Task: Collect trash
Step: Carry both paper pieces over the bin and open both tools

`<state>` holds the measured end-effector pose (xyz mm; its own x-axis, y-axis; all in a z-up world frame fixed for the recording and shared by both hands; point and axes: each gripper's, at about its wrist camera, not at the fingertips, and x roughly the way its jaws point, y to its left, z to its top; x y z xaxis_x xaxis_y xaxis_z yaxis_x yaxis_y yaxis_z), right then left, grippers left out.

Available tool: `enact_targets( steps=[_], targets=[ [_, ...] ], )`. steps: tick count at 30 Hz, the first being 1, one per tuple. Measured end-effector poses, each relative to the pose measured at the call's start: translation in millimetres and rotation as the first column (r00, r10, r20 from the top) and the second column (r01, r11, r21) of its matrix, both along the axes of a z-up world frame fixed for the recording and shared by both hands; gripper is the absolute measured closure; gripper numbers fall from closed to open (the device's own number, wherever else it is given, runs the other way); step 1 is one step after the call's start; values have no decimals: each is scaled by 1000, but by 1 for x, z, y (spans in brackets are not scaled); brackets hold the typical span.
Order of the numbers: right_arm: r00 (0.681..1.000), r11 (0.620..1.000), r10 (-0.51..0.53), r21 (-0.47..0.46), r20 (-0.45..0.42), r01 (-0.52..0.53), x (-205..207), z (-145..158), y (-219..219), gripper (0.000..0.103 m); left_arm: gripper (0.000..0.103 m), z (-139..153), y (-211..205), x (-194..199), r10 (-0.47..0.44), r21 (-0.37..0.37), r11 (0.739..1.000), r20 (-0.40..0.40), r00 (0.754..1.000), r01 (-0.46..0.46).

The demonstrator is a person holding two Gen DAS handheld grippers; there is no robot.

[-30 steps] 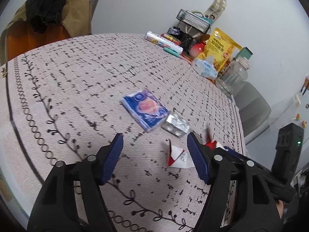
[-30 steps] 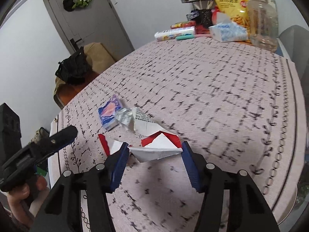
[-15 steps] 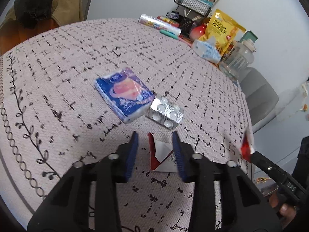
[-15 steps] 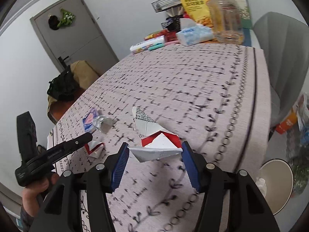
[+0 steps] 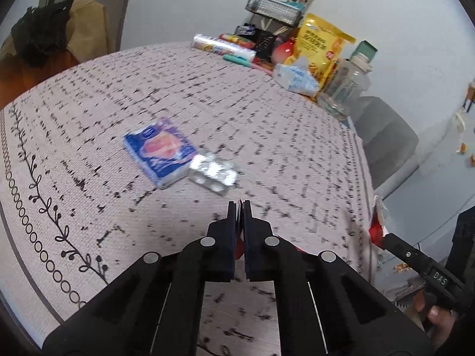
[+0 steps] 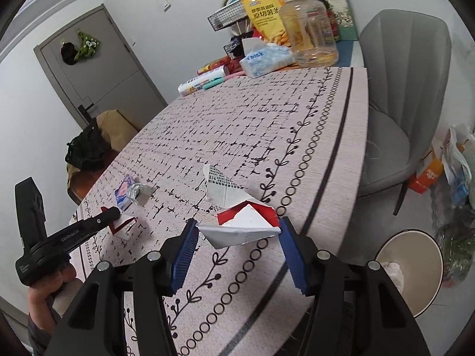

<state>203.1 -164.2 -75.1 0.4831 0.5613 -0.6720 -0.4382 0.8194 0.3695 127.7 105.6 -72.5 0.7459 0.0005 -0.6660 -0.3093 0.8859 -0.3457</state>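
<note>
My left gripper [image 5: 240, 204] is shut on a small red-and-white paper scrap [image 6: 124, 226], pinched thin between the jaws just above the tablecloth. My right gripper [image 6: 236, 231] is shut on a larger torn red-and-white carton piece [image 6: 237, 221], held over the table's right edge; the piece shows in the left wrist view [image 5: 377, 225]. A blue tissue pack [image 5: 160, 149] and a foil pill blister [image 5: 213, 173] lie on the table ahead of the left gripper. A white trash bin [image 6: 409, 267] stands on the floor at the lower right.
A patterned tablecloth [image 5: 89, 118] covers the table. At the far end stand a yellow snack bag [image 5: 320, 44], a clear jar [image 5: 344, 86], a tissue pack [image 5: 294, 80] and a wire rack [image 5: 273, 7]. A grey chair [image 6: 403, 95] stands at the right, bags [image 6: 457, 160] on the floor.
My left gripper has closed on the small red-and-white scrap. My right gripper has carried the carton piece right, to the table edge near the bin.
</note>
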Motion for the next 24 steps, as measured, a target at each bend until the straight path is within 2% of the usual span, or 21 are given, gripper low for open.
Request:
enact_targets(
  steps=[12,24],
  targets=[
    [995,995,-97,38,35,96,-6,14,-61,48,98,34,-74,24,-156,48,987,59,986,153],
    [973,972,-230,60,25,228,-3,5,-140,48,98,40,-157,60,-319,80,946,47,947,314]
  ],
)
